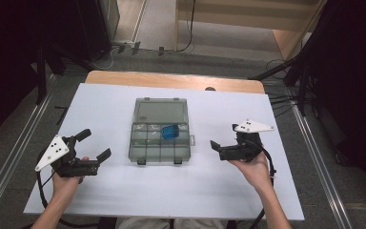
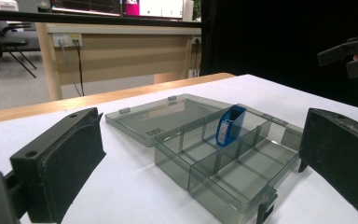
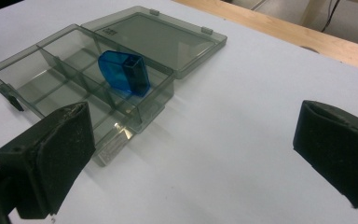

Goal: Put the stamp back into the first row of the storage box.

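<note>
Sitting open in the middle of the white tabletop, the smoky grey compartment box has its lid folded flat behind it, and a small blue case stands on edge in one of the back-row compartments, toward the box's right side. The left gripper hangs off to the box's left and the right gripper off to its right, both well apart from it, both with jaws spread wide and nothing between them. From where I stand the work looks to be that blue case and the box around it. The trouble I'd expect is the tight fit: the dividers crowd the case closely, so a jaw coming down could land on a divider or the box wall rather than beside the case. The box seems light and is held by nothing, so a sideways nudge might slide it across the smooth tabletop. The case also looks slick and rounded, though the gripper views are too soft to be sure, and a shallow pinch near its top could let it pop free or tip over in its slot.
</note>
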